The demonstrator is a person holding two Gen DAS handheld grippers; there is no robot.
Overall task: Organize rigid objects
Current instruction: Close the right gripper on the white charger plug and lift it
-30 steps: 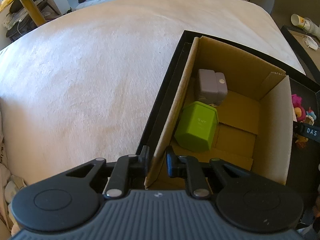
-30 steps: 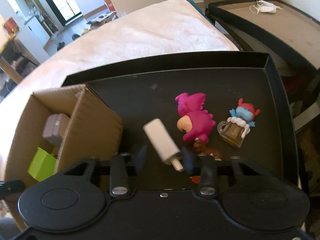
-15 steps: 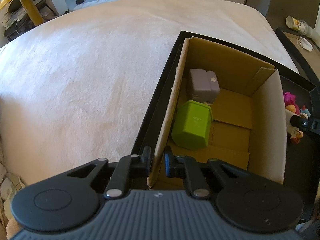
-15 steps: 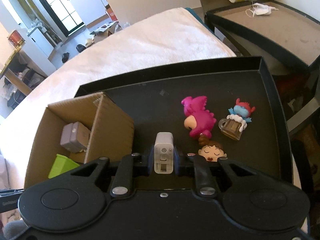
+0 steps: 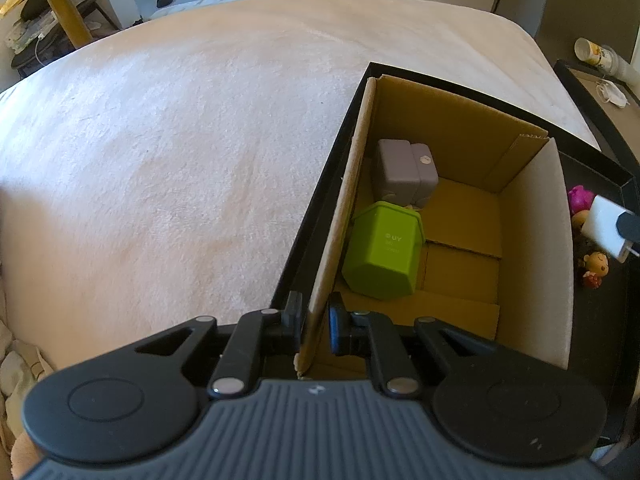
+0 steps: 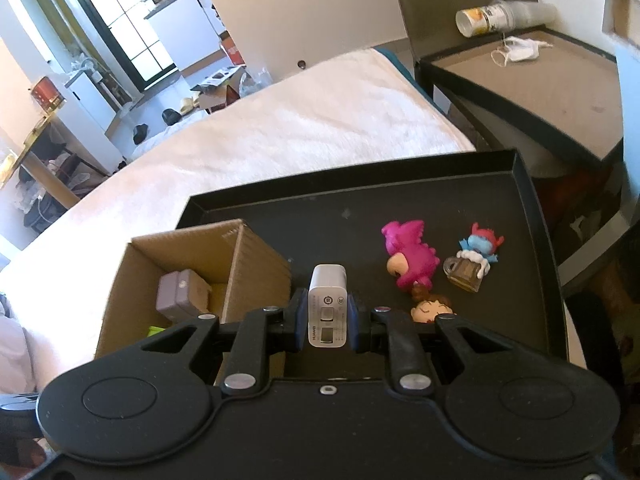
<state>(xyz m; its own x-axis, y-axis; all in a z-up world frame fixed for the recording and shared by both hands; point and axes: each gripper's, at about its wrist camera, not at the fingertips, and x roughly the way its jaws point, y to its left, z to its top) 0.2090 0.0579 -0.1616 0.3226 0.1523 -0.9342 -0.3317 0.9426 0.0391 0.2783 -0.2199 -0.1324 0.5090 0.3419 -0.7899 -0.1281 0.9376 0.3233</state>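
Above the black tray [image 6: 536, 264], the right gripper [image 6: 327, 318] has just clamped its fingers on the white charger [image 6: 327, 304] and lifted it, ready for the cardboard box [image 5: 532, 240], whose wall the left gripper [image 5: 312, 318] pinches.

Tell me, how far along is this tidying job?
Two items, a grey block and a green container, already lie in the cardboard box. The left hand-held gripper pinches the box wall; the right hand-held gripper holds a white charger. Three figurines, pink, blue and a small head, wait on the black tray.
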